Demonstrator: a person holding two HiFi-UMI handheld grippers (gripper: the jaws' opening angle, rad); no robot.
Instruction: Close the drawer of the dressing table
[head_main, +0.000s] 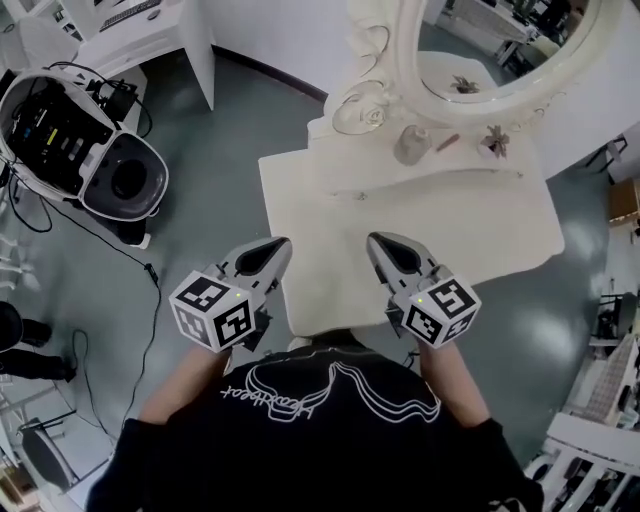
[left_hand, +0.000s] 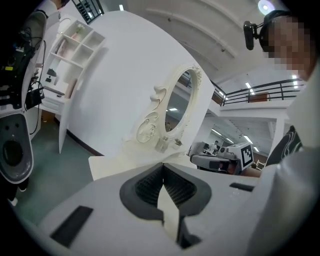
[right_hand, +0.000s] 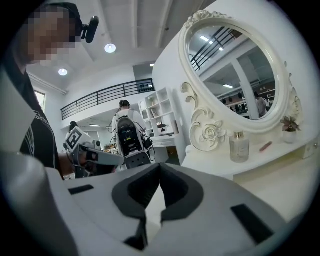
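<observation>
I hold two claws side by side at the near side of the one desk (head_main: 480, 230). My left claw (head_main: 282, 244) is at the desk's left edge, and my right claw (head_main: 376, 241) is over the top, just inside the front edge. They are apart from each other and both point toward the mirror (head_main: 500, 50). Each carries one marker cube, so two in all: the left cube (head_main: 212, 310) and the right cube (head_main: 440, 310).

In its own view, my left claw has its two jaws closed tip to tip, with nothing between them. My right claw is closed the same way and is also empty.

The drawer does not show in any view. From above, the desk top covers the front where it would sit, and nothing sticks out past that edge.

On the raised ledge under the single oval mirror there are three small things: one pale bottle (head_main: 410, 145), one pink stick (head_main: 447, 142) and one little plant (head_main: 494, 142).
</observation>
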